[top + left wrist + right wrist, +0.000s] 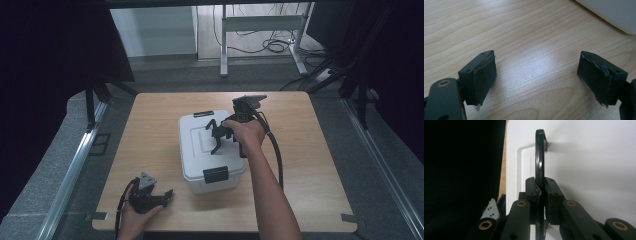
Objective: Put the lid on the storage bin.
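A white plastic storage box [197,167] with a lid stands in the middle of the wooden table [310,165]. Its black carry handle [214,131] is raised upright off the lid. My right gripper [220,136] comes in from the right and is shut on that handle. In the right gripper view the handle [539,155] runs edge-on between the pads of my right gripper [540,183], above the white lid [586,157]. My left gripper [167,194] rests on the table at the front left, open and holding nothing. In its own view my left gripper [536,75] shows bare wood between its pads, with a box corner [614,12] at the top right.
Black latches sit at the box's front [215,175] and back [203,114]. The right gripper's cable [277,155] loops over the table to the right of the box. Beyond the table stand a metal desk frame [224,45] and floor cables [272,46]. Dark curtains flank both sides.
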